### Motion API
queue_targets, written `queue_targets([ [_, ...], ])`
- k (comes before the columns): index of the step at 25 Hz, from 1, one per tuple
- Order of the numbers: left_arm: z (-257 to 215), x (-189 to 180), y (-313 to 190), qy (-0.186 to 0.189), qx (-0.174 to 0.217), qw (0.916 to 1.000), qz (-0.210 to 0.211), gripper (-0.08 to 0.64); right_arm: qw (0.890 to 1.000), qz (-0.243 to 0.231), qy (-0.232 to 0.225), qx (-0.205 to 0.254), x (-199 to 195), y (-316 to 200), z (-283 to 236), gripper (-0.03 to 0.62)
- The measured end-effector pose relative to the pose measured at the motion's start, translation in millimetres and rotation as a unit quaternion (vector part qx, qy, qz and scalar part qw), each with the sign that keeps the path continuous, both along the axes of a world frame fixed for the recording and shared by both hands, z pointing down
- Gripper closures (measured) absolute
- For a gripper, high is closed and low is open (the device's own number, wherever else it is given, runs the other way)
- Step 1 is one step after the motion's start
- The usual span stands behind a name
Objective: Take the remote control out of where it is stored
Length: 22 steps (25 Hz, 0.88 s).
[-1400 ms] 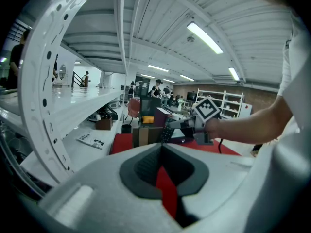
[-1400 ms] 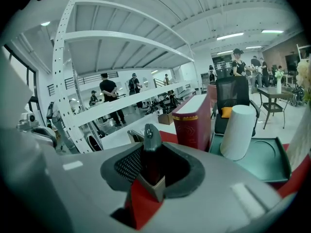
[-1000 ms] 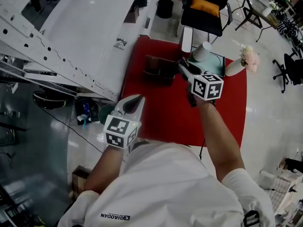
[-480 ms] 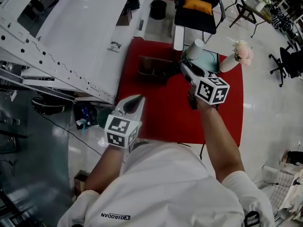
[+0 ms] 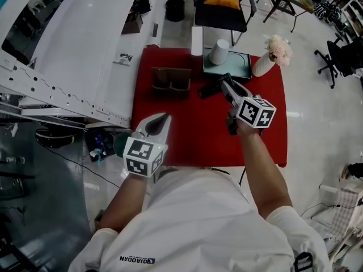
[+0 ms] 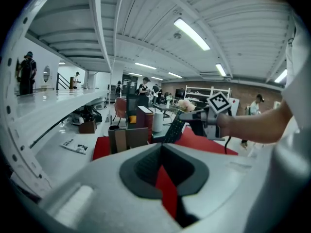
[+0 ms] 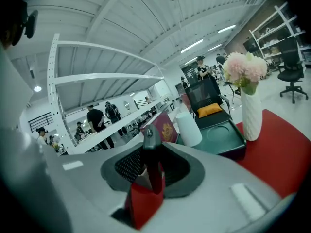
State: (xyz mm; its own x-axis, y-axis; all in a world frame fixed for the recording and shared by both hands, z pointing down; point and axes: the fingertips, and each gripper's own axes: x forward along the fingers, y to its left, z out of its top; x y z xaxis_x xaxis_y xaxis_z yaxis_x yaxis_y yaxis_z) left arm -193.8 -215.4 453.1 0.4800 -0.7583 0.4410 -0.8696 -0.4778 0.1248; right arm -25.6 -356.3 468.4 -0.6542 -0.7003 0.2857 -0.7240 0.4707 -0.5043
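Note:
My right gripper [image 5: 226, 84] is shut on a black remote control [image 5: 209, 89], holding it by one end in the air above the red tablecloth [image 5: 198, 135]. The remote sticks out to the left, clear of the brown two-slot holder [image 5: 170, 79] at the cloth's far left. The left gripper view shows the remote [image 6: 174, 128] slanting beside the holder [image 6: 127, 139]. Seen along the right jaws, the remote [image 7: 151, 154] stands on edge between the pads. My left gripper [image 5: 157, 124] hovers at the cloth's near left edge, shut and holding nothing.
A teal tray [image 5: 241, 71] with a white cup [image 5: 219, 52] sits at the far edge, a white vase of pink flowers [image 5: 264, 64] beside it. A black chair with an orange cushion [image 5: 221, 4] stands behind. A long white bench [image 5: 85, 44] runs along the left.
My right gripper has drawn the remote away from the holder, to the right, and rolled somewhat. The left gripper has shifted only a little.

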Motion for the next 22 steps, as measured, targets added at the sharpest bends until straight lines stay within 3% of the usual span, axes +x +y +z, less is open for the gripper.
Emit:
queue_targets([
  [6,2.2,13.3,-1.3,-0.005,-0.004,0.9999,0.014,0.558,0.996,0.061,-0.03,-0.05,37.8,0.4,40.5,0.486],
  [13,4.3,23.6,-3.9,-0.009,-0.009,0.9997,0.021,0.558,0.978,0.122,-0.108,-0.132,61.1,9.9,89.4,0.485],
  [18,5.9,26.6,-6.0,-0.012,-0.012,0.9997,0.02,0.558,0.97,0.146,-0.123,-0.15,72.6,14.0,105.6,0.485],
  [22,7.9,30.8,-8.2,-0.014,-0.014,0.9996,0.021,0.558,0.97,0.151,-0.104,-0.16,82.5,14.9,117.0,0.475],
])
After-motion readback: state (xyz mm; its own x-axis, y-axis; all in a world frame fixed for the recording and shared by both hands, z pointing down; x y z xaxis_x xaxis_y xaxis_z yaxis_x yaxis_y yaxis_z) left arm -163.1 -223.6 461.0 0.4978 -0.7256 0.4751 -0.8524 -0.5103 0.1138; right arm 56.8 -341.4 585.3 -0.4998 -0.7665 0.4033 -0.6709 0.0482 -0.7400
